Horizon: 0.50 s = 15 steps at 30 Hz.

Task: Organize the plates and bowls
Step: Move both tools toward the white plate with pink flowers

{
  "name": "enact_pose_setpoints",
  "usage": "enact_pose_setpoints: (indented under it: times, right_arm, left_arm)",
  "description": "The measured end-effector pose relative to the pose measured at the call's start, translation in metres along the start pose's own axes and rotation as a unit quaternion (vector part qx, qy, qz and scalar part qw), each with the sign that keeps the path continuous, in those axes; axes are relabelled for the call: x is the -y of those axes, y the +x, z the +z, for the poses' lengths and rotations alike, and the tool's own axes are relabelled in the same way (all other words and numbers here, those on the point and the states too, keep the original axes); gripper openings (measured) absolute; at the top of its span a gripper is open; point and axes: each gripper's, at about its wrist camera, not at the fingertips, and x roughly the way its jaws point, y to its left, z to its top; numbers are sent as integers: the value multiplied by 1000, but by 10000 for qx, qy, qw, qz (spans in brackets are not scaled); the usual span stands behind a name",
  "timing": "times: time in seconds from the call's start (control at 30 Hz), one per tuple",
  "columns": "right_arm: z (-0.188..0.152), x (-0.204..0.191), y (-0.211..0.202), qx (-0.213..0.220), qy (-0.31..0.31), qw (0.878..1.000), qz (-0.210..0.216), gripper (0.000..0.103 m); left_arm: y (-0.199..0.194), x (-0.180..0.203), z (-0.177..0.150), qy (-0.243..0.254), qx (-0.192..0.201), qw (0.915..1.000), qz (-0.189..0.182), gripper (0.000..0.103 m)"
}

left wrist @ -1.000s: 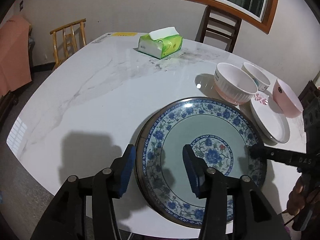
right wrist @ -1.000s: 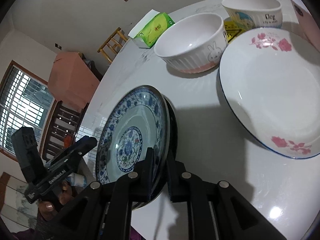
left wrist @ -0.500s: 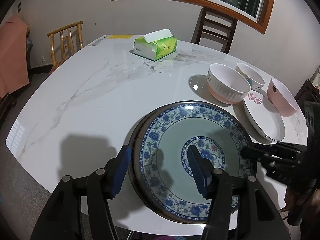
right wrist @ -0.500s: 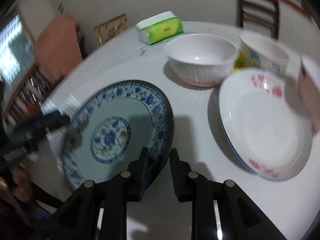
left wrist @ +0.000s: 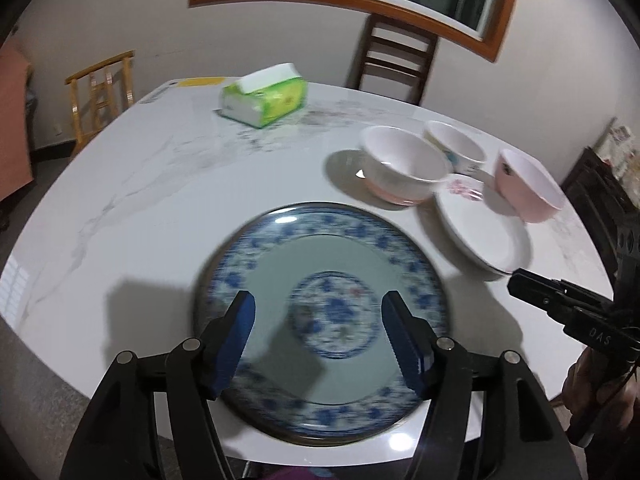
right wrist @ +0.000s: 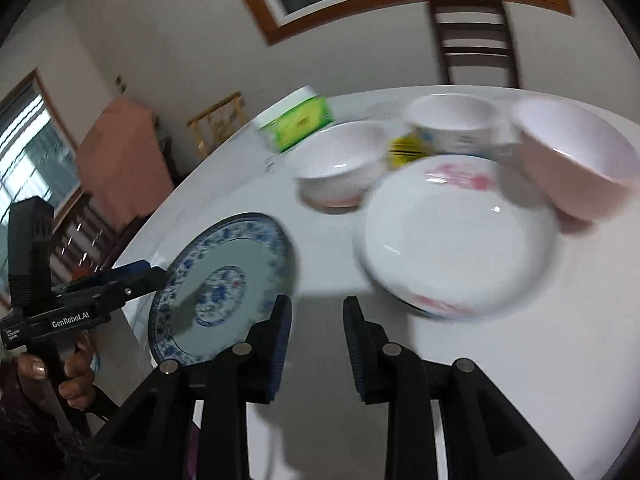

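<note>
Motion blur and cut-off edges in both wrist views

Floral border of blue-and-white plate (left wrist: 320, 316) smeared, motifs unreadable; near rim partly covered by left gripper (left wrist: 318, 336) fingers. Far side of cartoon bowl (left wrist: 454, 148) base hidden behind ribbed white bowl (left wrist: 404, 170). Pink bowl (right wrist: 576, 160) and white floral plate (right wrist: 456, 236) blurred in right wrist view; dark chair (right wrist: 476, 36) cropped at top edge.

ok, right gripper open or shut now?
Open. The right gripper shows a clear gap between its fingers, nothing in it; the blue-patterned plate lies flat on the table.
</note>
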Motion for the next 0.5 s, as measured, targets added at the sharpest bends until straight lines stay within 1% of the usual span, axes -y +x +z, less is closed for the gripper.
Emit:
enact_pose_setpoints:
  times: [0.17,0.3,0.47,0.5]
  right_arm:
    - [-20,40,-41,233,473,9982,-301,27]
    - [-28,62,-58,364,742,9953,-508,28]
    - [-28,79,-63,389,1064,9916,-626,32]
    - [-27,80,-63,386,1091,9912,-642,35]
  left_arm:
    - [2,33,4,237,-13,9993,-299,67]
    - [6,61,8,407,-53,9979,-493,69]
    - [11,92,14,776,26,9958,-477,71]
    - [13,98,15,840,51,9954,-452,72]
